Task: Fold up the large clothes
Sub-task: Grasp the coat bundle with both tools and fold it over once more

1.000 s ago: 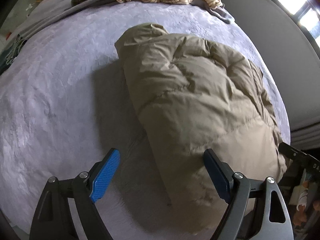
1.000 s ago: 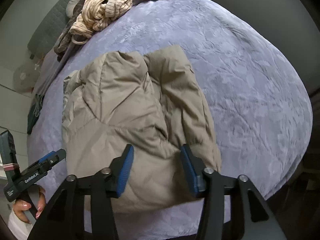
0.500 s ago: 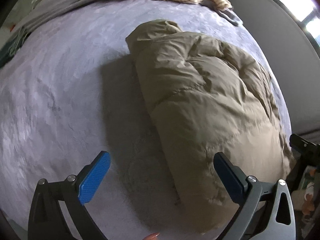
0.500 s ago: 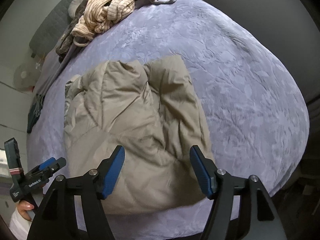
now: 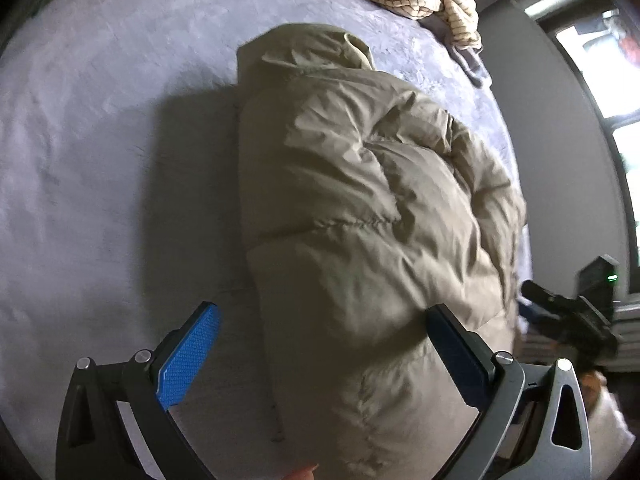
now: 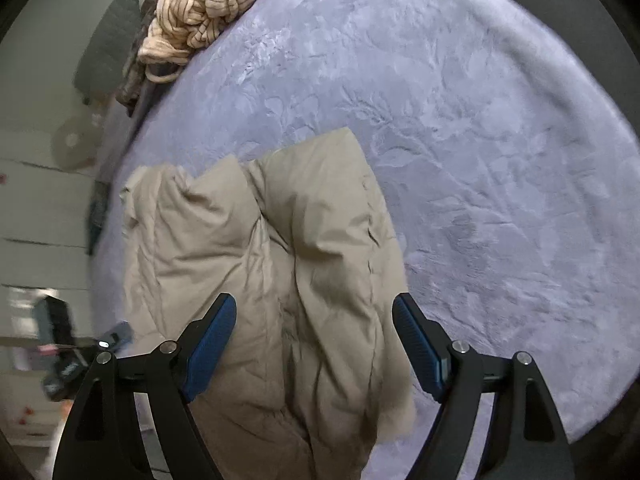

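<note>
— Lying folded on the lavender bedspread [image 6: 480, 128], is that the khaki puffer jacket [image 5: 360, 208]?
— Yes, near the bed's edge. Left gripper [image 5: 320, 344] has its jaws spread wide over the jacket's near end, pads clear of the fabric.
— And the right gripper [image 6: 312, 332]?
— Jaws opening, jacket beneath, nothing pinched. Striped clothes [image 6: 200, 12] heap at the far side.

Puffy jacket [image 5: 360, 208]: matt quilted cloth, creased; bedspread [image 6: 460, 160]: plush embossed fabric; striped top [image 6: 200, 4]: ribbed knit.
</note>
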The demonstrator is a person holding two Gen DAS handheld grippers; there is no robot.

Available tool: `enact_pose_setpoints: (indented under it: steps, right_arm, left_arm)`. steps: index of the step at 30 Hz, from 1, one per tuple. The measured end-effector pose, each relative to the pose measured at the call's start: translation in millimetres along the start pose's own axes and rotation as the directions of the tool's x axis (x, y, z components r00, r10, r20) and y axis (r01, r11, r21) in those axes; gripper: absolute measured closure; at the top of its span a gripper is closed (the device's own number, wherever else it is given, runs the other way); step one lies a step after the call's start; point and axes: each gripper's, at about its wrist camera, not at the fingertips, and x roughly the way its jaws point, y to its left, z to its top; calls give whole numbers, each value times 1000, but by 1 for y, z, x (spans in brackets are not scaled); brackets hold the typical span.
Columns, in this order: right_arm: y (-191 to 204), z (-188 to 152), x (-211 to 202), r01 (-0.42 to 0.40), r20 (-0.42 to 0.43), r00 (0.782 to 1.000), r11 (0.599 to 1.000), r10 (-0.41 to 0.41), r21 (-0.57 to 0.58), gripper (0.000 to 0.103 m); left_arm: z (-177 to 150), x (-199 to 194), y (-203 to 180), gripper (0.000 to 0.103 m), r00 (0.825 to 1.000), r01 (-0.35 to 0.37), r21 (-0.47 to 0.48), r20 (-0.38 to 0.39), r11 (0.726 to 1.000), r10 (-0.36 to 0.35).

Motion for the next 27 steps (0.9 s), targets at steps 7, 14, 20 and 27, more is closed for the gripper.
enact_pose_setpoints:
  steps: [7, 14, 20, 27]
  right_arm:
    - [-44, 24, 28, -172, -27, 984, 978, 176, 122, 19]
    - [-70, 35, 70, -340, -61, 928, 905, 366, 256, 18]
    - [-49, 40, 71, -538, -44, 823, 801, 567, 261, 0]
    - [5, 54, 87, -387, -294, 884, 922, 364, -24, 0]
  left_arm:
    - [13, 23, 23, 0, 987, 151, -77, -35, 986, -154]
    - [21, 54, 31, 0, 955, 276, -154, -69, 949, -289]
    - [22, 59, 29, 0, 951, 287, -168, -67, 943, -301]
    - [27, 74, 33, 0, 946, 295, -152, -96, 943, -311]
